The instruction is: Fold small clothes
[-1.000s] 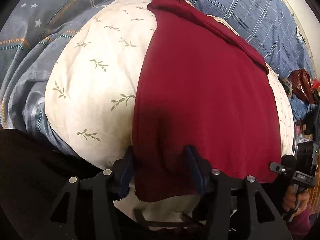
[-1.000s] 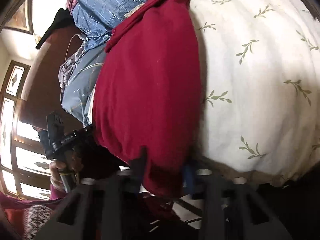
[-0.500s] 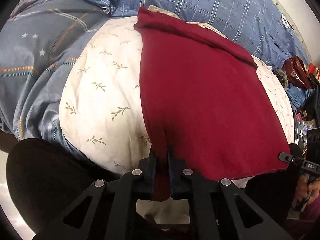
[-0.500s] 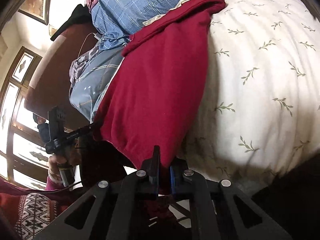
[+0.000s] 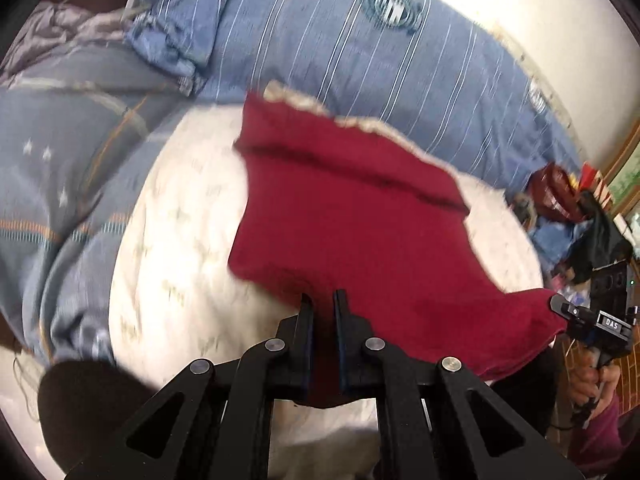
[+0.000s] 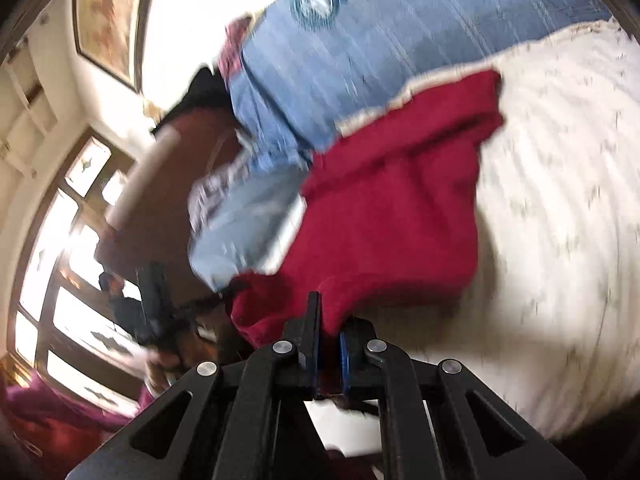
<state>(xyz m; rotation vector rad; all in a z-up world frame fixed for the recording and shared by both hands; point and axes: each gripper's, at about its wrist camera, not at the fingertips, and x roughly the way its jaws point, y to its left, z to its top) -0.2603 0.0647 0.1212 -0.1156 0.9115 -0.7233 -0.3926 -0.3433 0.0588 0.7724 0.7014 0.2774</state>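
Note:
A dark red garment (image 5: 352,216) lies spread on a cream leaf-print cushion (image 5: 180,248). My left gripper (image 5: 323,300) is shut on the garment's near hem, which hangs lifted off the cushion. The other near corner is pinched by my right gripper (image 5: 560,308), seen at the right edge of the left wrist view. In the right wrist view the right gripper (image 6: 329,320) is shut on the red garment (image 6: 400,208), and the left gripper (image 6: 216,300) shows dimly at the left, also holding cloth. Both views are blurred by motion.
A blue striped pillow (image 5: 360,48) lies behind the cushion and a grey-blue star-print blanket (image 5: 60,152) to its left. Clutter and bags (image 5: 568,200) sit at the far right. A hand (image 5: 596,384) grips the right tool. Windows (image 6: 60,280) and a dark brown headboard (image 6: 160,208) stand at the left.
The left gripper's jaws closed on the red hem. Both grippers then rose, lifting the garment's near edge off the cushion and drawing it toward the far end.

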